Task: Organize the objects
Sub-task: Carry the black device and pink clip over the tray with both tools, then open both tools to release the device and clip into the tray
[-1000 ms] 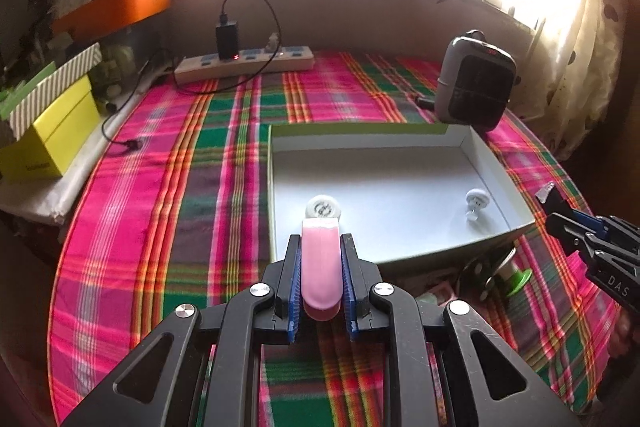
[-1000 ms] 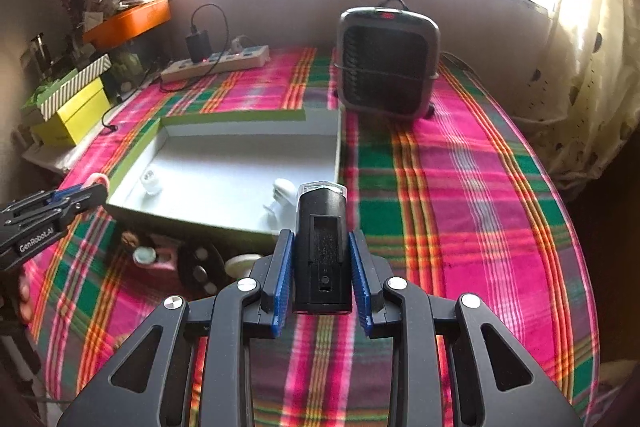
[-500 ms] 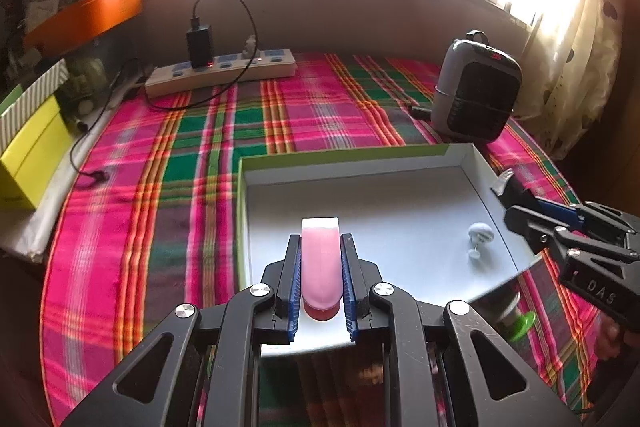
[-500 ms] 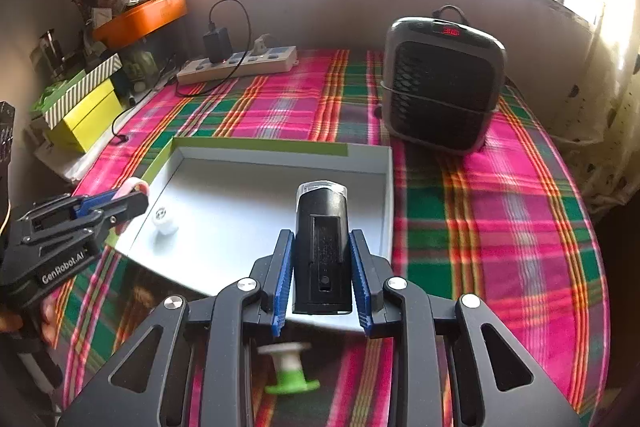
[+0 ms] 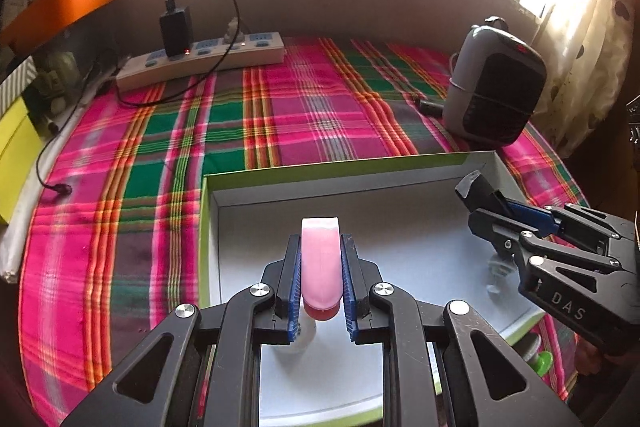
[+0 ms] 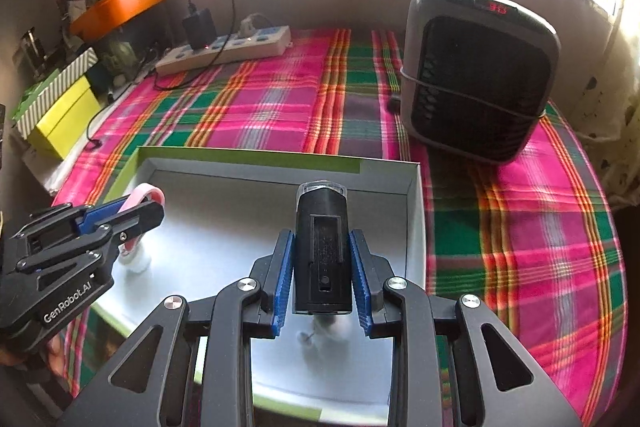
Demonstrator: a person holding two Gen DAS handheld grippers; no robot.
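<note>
Left wrist view: left gripper (image 5: 320,287) clamps a pink tube (image 5: 321,261), cap rearward, poised above the white tray (image 5: 400,227), likely for deposit. Right wrist view: right gripper (image 6: 320,279) grips a black device (image 6: 322,247) over the same tray, beside small white pieces (image 6: 324,333).

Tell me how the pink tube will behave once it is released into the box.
The pink tube looks soft plastic, so it probably gives slightly between the left hand-held gripper pads. Its flat, tapered shape suggests it will lie still, not roll. It likely lands lightly in the box.
</note>
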